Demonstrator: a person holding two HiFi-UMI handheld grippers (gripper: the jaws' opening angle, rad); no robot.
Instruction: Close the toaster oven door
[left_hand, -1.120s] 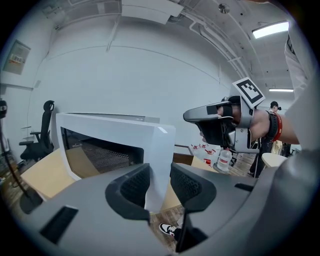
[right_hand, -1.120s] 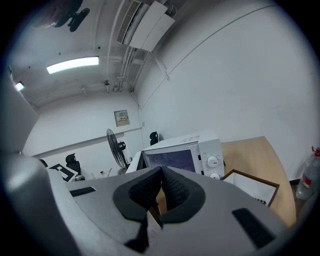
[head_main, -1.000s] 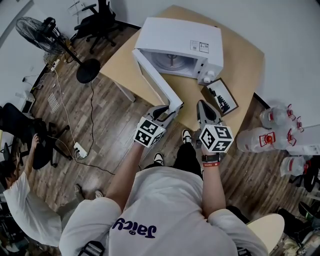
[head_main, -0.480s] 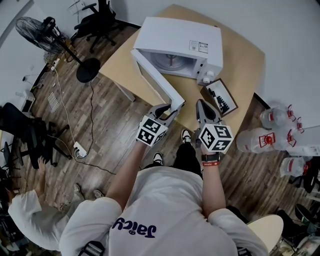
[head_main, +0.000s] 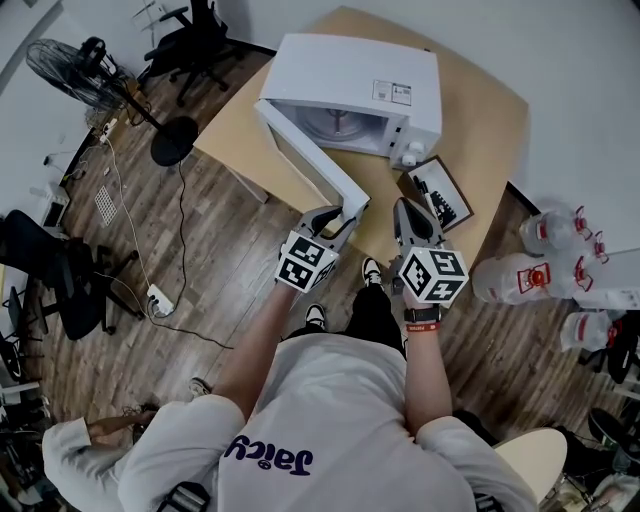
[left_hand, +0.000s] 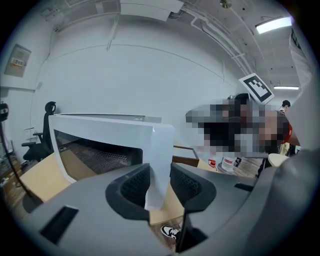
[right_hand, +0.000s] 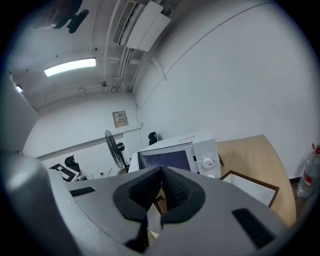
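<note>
Your left hand-held gripper (left_hand: 159, 174) pinches the free edge of the toaster oven door (left_hand: 105, 127), a good spot to hold. The door looks stiff and light, so it should swing easily. Your right hand-held gripper (right_hand: 161, 172) is closed and empty.

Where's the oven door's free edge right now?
Head view, centre: the door juts from the toaster oven toward the person, its free edge clamped in the left gripper, beside the right gripper.

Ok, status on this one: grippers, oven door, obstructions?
Left gripper jaws clamped on oven door, at its free edge. Right gripper shut, empty. Door wide open, not yet closed. Nothing visible in its swing path.
</note>
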